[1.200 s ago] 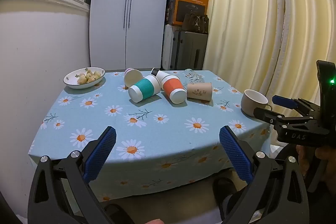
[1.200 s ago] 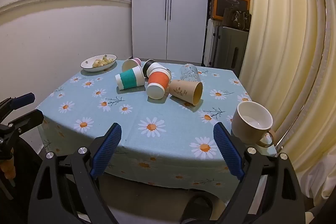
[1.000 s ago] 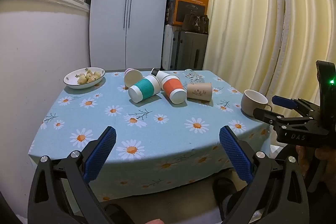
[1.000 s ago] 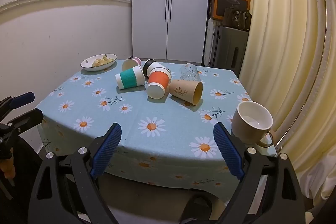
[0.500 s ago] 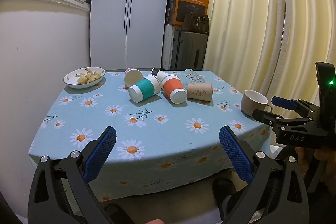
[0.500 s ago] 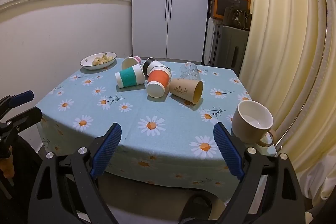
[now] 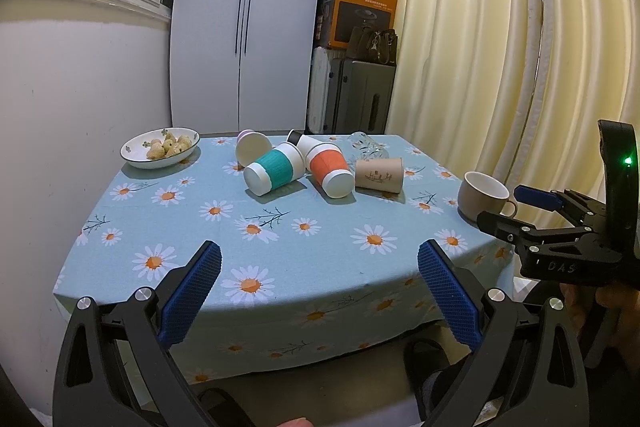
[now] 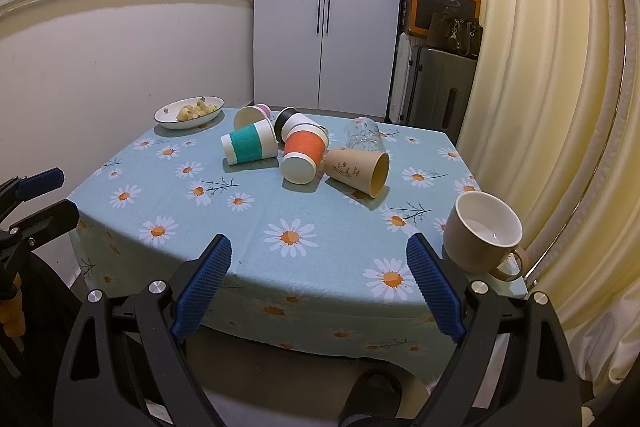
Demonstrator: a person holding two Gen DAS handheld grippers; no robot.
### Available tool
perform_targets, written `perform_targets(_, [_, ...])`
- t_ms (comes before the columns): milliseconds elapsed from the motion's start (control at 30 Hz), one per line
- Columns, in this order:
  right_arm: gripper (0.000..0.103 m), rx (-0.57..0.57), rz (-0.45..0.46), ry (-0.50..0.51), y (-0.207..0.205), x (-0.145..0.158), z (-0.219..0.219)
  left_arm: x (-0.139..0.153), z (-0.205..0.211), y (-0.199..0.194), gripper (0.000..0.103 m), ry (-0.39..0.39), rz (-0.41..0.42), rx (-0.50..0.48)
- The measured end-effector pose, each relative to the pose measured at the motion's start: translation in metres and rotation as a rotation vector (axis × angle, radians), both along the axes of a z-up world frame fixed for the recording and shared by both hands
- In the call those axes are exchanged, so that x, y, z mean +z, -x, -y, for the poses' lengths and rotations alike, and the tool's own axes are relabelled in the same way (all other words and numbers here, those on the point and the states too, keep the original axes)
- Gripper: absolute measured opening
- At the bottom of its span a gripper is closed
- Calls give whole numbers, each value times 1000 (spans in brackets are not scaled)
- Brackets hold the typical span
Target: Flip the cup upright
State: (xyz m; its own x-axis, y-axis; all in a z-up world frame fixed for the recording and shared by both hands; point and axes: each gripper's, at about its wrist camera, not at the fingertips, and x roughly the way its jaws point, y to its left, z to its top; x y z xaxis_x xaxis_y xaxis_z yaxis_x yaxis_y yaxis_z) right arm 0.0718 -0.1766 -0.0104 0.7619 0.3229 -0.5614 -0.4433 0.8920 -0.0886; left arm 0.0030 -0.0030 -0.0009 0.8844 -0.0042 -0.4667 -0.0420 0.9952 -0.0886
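Several cups lie on their sides in the middle of the daisy tablecloth [image 7: 280, 239]: a teal-sleeved cup [image 7: 274, 173] [image 8: 250, 146], an orange-sleeved cup [image 7: 330, 169] [image 8: 302, 157], a brown paper cup [image 7: 379, 175] [image 8: 357, 170], a pink cup [image 7: 248, 146], a black-rimmed cup [image 8: 290, 121] and a clear glass [image 8: 363, 134]. A beige mug [image 7: 484, 195] [image 8: 482, 239] stands upright at the right edge. My left gripper [image 7: 319, 269] is open and empty before the table's front edge. My right gripper [image 8: 319, 257] is open and empty, also short of the table.
A white bowl of food [image 7: 160, 148] sits at the table's back left. A wall runs along the left side, curtains [image 8: 560, 107] along the right. A white cupboard, a suitcase and boxes stand behind the table.
Almost nothing has changed. Both grippers stay open and hold nearly still in front of the table; the cups have not moved.
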Motion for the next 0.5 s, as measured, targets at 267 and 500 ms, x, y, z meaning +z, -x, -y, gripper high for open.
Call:
perform_targets(267, [88, 1, 1, 2, 0, -1, -1, 1, -1, 2, 96, 0, -2, -1])
perform_targets(500, [88, 2, 1, 2, 0, 0, -1, 2, -1, 2, 96, 0, -2, -1])
